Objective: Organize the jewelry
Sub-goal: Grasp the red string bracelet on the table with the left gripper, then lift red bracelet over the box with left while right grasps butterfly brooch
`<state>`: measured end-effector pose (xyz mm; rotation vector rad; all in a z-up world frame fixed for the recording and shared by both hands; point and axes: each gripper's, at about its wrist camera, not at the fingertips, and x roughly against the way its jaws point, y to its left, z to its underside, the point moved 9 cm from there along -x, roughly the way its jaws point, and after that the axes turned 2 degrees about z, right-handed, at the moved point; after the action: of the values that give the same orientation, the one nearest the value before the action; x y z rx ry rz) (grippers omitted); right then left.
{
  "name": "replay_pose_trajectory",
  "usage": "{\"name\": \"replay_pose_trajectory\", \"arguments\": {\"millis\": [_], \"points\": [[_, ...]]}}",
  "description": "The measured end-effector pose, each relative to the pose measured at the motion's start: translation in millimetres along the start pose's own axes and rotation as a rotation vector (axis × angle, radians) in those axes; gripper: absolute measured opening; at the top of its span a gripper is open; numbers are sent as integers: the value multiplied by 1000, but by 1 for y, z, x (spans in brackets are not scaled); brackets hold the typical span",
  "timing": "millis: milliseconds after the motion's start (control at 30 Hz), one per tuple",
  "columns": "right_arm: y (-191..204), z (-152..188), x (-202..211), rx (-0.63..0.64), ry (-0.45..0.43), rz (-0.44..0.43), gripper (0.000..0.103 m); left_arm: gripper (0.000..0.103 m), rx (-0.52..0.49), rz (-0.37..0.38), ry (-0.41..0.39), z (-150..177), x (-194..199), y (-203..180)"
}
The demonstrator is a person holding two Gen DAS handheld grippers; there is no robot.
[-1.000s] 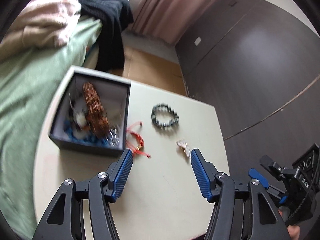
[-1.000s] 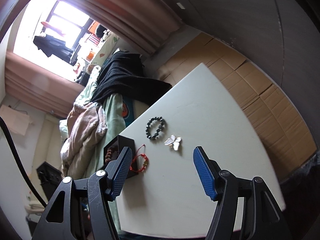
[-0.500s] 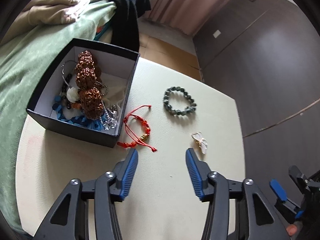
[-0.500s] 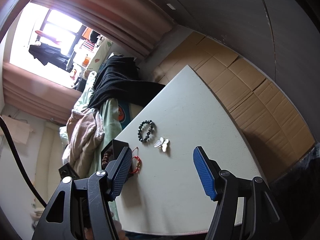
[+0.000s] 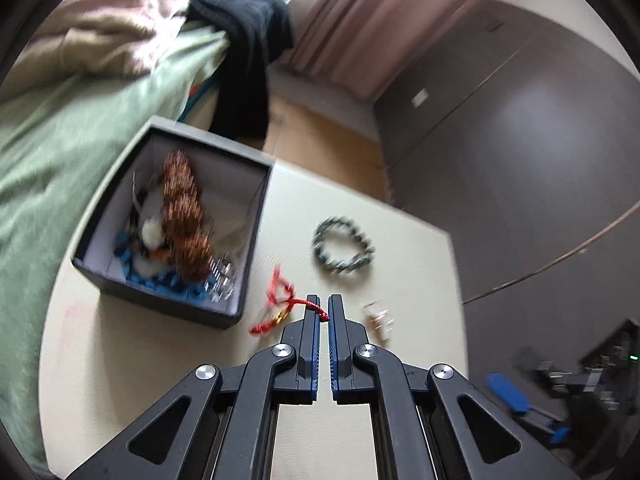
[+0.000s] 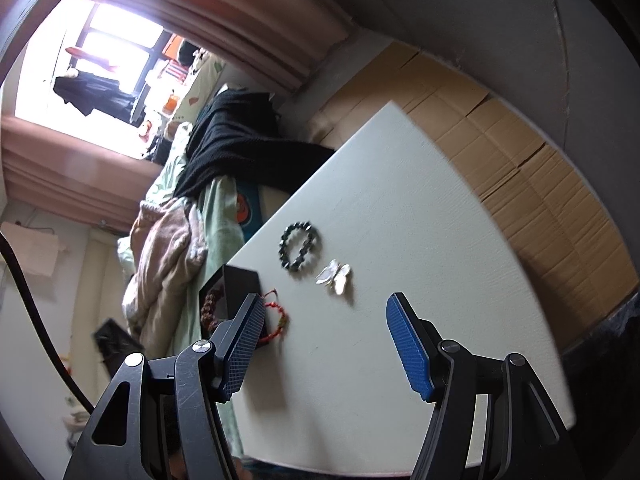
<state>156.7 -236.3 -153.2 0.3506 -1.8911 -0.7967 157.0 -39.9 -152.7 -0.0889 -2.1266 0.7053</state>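
Note:
My left gripper (image 5: 324,309) is shut on the cord of a red string bracelet (image 5: 282,304), which trails left toward the black jewelry box (image 5: 168,300). The box holds brown beads, blue beads and silver pieces. A dark green bead bracelet (image 5: 343,251) and a white butterfly brooch (image 5: 378,314) lie on the pale table (image 5: 160,360) to the right. In the right wrist view my right gripper (image 6: 324,334) is open and empty above the table, with the red bracelet (image 6: 276,320), bead bracelet (image 6: 300,249), brooch (image 6: 335,276) and box (image 6: 240,284) ahead.
A bed with a green cover (image 5: 60,140), a pink blanket and a black garment (image 5: 244,60) borders the table's left side. Dark wardrobe doors (image 5: 520,160) stand to the right. Cardboard covers the floor (image 6: 540,184) beyond the table.
My left gripper has closed from open onto the red bracelet's cord and the view has shifted with motion blur. My right gripper has stayed open and moved a little closer to the jewelry.

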Motion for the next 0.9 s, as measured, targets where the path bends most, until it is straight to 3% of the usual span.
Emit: {"name": "replay_pose_trajectory", "arguments": {"millis": [433, 600, 900], "points": [[8, 10, -43, 100, 56, 107, 64, 3, -53, 138, -116, -44, 50, -25], [8, 8, -63, 109, 84, 146, 64, 3, -68, 147, -169, -64, 66, -24], [16, 10, -108, 102, 161, 160, 64, 3, -30, 147, -184, -85, 63, -1]]}}
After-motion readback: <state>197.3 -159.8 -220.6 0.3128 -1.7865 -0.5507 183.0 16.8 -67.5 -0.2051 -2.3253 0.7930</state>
